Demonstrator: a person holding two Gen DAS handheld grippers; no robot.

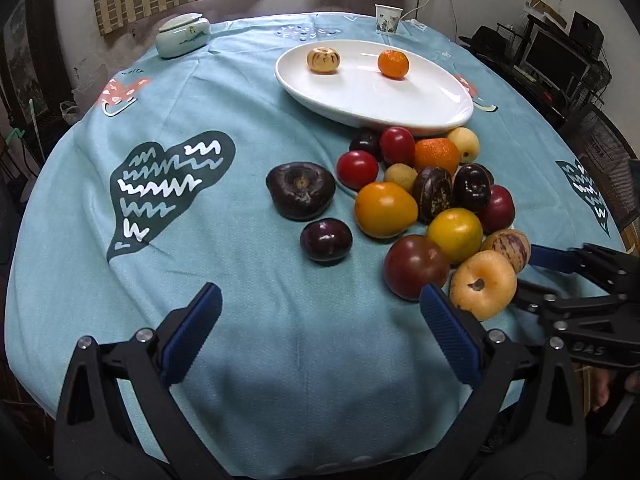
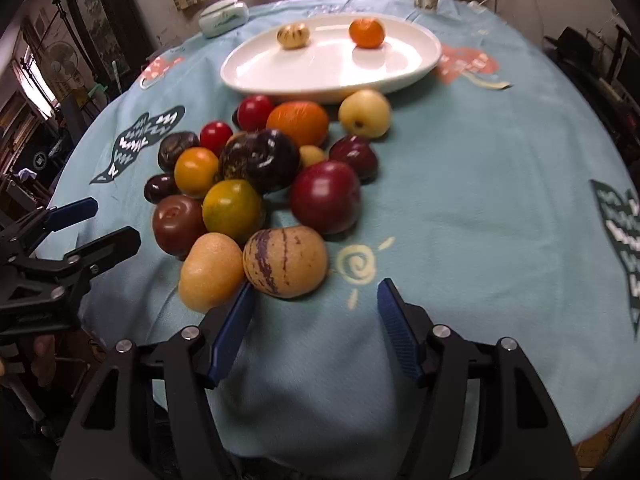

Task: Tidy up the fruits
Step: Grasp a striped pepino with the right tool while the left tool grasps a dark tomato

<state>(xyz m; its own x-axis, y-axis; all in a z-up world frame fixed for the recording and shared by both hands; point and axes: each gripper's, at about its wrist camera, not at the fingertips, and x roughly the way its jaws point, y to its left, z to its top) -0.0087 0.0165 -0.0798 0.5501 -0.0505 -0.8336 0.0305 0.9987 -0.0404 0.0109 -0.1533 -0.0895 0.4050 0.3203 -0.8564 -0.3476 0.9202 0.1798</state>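
A white oval plate (image 1: 420, 104) (image 2: 320, 68) at the far side holds a pale striped fruit (image 1: 323, 60) and an orange (image 1: 393, 64). In front of it a heap of several red, yellow, orange and dark purple fruits (image 1: 432, 192) (image 2: 256, 160) lies on the blue tablecloth. My left gripper (image 1: 320, 304) (image 2: 112, 220) is open over bare cloth, left of the heap, near a dark plum (image 1: 326, 239). My right gripper (image 2: 316, 292) (image 1: 536, 276) is open, with a striped pepino melon (image 2: 286, 262) just beyond its fingertips and a yellow fruit (image 2: 210, 272) beside its left finger.
A lidded ceramic jar (image 1: 183, 35) and a paper cup (image 1: 388, 19) stand at the table's far edge. A large dark purple fruit (image 1: 300, 190) lies apart from the heap. Desks with a monitor (image 1: 556, 64) are beyond the table on the right.
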